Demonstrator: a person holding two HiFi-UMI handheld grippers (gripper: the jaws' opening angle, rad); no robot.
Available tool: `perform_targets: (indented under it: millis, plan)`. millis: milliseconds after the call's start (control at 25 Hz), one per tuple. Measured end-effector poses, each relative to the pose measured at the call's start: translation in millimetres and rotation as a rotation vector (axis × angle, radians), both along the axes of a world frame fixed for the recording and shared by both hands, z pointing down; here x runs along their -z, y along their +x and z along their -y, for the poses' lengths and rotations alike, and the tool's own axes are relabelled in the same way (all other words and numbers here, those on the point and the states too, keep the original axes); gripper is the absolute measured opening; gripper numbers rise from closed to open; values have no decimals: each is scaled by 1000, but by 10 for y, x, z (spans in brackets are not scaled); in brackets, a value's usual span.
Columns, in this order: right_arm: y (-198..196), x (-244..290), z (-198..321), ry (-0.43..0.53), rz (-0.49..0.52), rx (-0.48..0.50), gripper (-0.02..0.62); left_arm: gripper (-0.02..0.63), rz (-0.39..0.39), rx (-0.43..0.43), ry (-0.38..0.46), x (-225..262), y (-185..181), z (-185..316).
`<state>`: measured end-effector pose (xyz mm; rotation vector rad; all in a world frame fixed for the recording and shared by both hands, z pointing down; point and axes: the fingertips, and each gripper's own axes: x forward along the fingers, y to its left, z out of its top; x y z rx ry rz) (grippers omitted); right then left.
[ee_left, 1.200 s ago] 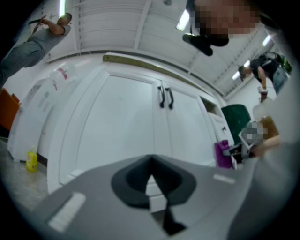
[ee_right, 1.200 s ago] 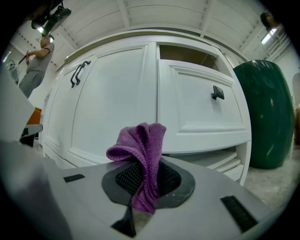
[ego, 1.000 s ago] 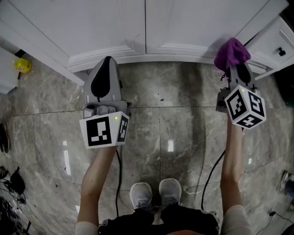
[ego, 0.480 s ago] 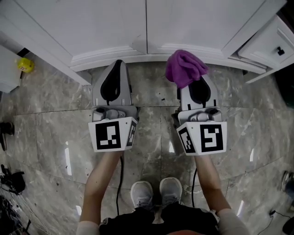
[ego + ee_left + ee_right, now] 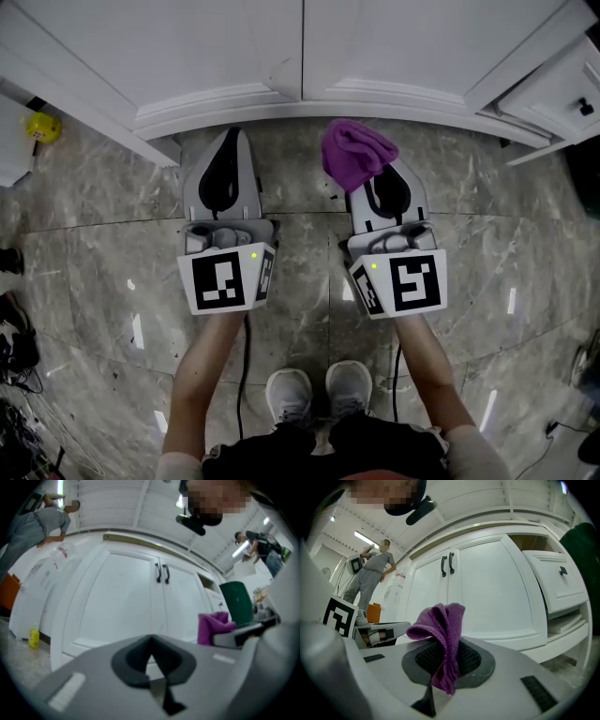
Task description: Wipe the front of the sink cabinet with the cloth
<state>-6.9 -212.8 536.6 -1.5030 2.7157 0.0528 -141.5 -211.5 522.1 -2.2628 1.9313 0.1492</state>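
While the right tool (image 5: pixel 373 186) pinches the purple cloth (image 5: pixel 356 155) bunched at its tip, the cloth sits near the white sink cabinet doors (image 5: pixel 234 47), not touching, probably ready for wiping | left tool (image 5: pixel 229 141) pressed together, empty, kept aside over the marble floor (image 5: pixel 300 244)

Left tongs (image 5: pixel 229 141): light-grey moulded plastic shell with a black teardrop inset. Right tongs (image 5: pixel 377 186): same build. White marker cube (image 5: pixel 225 281) at the rear of each, second one (image 5: pixel 403 281), printed with black square patterns, small green light lit. Thin black cable (image 5: pixel 244 361) under each handle. Pale sleeves (image 5: pixel 176 464), dark trousers (image 5: pixel 328 448), light-grey lace-up sneakers (image 5: pixel 289 396).
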Motion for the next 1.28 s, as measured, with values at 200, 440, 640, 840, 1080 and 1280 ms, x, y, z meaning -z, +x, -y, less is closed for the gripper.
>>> perform_targets:
  millis: [200,440,640,840,1080,1280]
  plan:
    - [3,-124,78,-11,-10,-4,58,5,-23,-1,-9,-115,42,64]
    - [-29,-285,196,-26,8,-5,58,5,-17,15,-41,-377,-25,180]
    - [-142,-488,279,-42,13,11,58,5,1,26,-62,-619,-66,290]
    - [-226,-549,332,-58,29,27,58,5,14,32,-63,-668,-116,317]
    - [-215,173,273,-99,4,9,58,5,-12,51,-117,5,-244,177]
    - [-180,1386,-36,-169,5,-4,58,5,-47,80,-163,1277,-278,-131]
